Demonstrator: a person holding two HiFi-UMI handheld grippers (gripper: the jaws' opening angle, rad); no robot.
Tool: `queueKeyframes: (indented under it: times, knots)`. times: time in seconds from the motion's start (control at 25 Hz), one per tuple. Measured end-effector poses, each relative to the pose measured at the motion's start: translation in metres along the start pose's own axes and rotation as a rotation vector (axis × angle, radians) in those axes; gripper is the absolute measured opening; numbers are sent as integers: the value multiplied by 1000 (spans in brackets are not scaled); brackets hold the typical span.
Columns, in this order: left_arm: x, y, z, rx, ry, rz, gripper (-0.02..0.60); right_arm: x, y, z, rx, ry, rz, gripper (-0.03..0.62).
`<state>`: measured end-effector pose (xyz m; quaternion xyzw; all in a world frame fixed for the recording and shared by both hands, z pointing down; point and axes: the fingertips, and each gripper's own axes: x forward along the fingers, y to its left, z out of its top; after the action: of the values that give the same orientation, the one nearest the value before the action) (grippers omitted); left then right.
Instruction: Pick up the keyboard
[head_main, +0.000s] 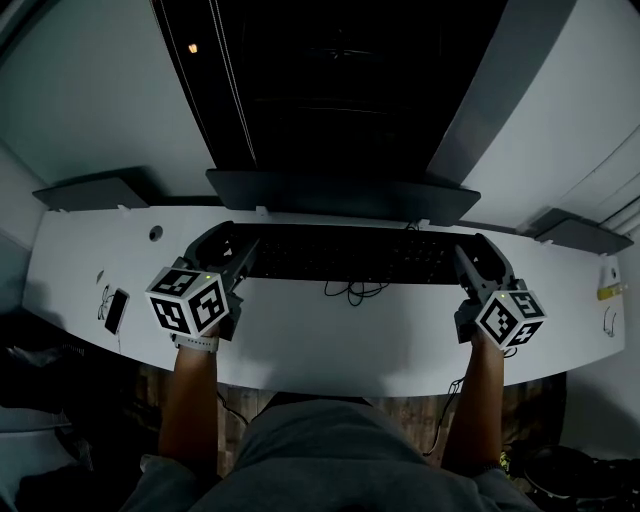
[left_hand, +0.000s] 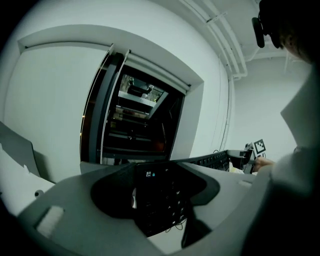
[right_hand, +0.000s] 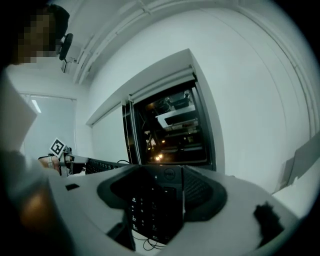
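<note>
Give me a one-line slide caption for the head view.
At a white desk, the left gripper and right gripper each clamp one end of the black keyboard before a dark monitor.

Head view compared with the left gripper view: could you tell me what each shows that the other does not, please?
Only the head view: the whole keyboard spanning the left gripper and right gripper, and a phone on the desk. Only the left gripper view: the keyboard's Esc corner clamped between its jaws. Both: the keyboard, the desk, and the right gripper's marker cube.
</note>
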<state>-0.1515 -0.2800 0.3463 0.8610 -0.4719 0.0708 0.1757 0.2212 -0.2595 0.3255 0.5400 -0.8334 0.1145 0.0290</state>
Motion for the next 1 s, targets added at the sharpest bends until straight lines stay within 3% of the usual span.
queueKeyframes:
  times: [0.4,1.0]
  knots:
    - [-29,-17,65,58,-121,-4,235,-19,19,71,-66,-116,12,258]
    - [-49,-37,117,127,-205,-23,236,-44,30,118,-95,-216,2,258]
